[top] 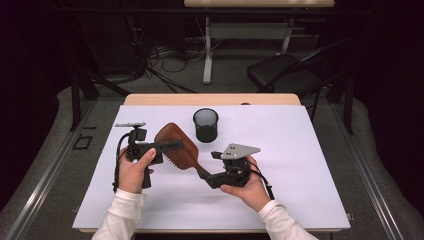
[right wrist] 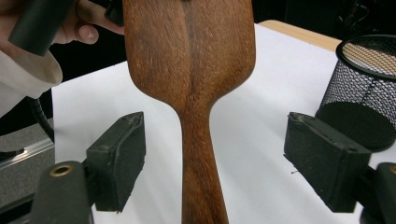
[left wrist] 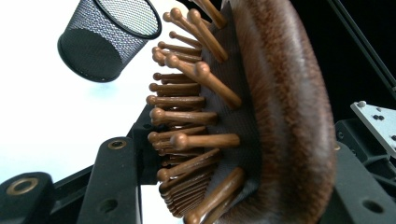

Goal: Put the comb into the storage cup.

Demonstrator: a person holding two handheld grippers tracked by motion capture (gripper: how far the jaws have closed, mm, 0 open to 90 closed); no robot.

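A brown wooden paddle hairbrush (top: 172, 142) is held off the white table top (top: 300, 165), tilted on its side with the handle pointing toward the person's right hand. My left gripper (top: 172, 145) is shut on the brush head (left wrist: 280, 116), with the wooden bristles (left wrist: 187, 112) facing sideways between its jaws. My right gripper (top: 204, 176) stands open around the handle (right wrist: 198, 154). Its two pads (right wrist: 119, 158) sit well apart on either side and touch nothing.
A black mesh pen cup (top: 205, 125) stands upright on the table behind the brush, also in the gripper views (left wrist: 107, 42) (right wrist: 364, 93). A dark chair (top: 285, 70) and another desk stand beyond the far edge.
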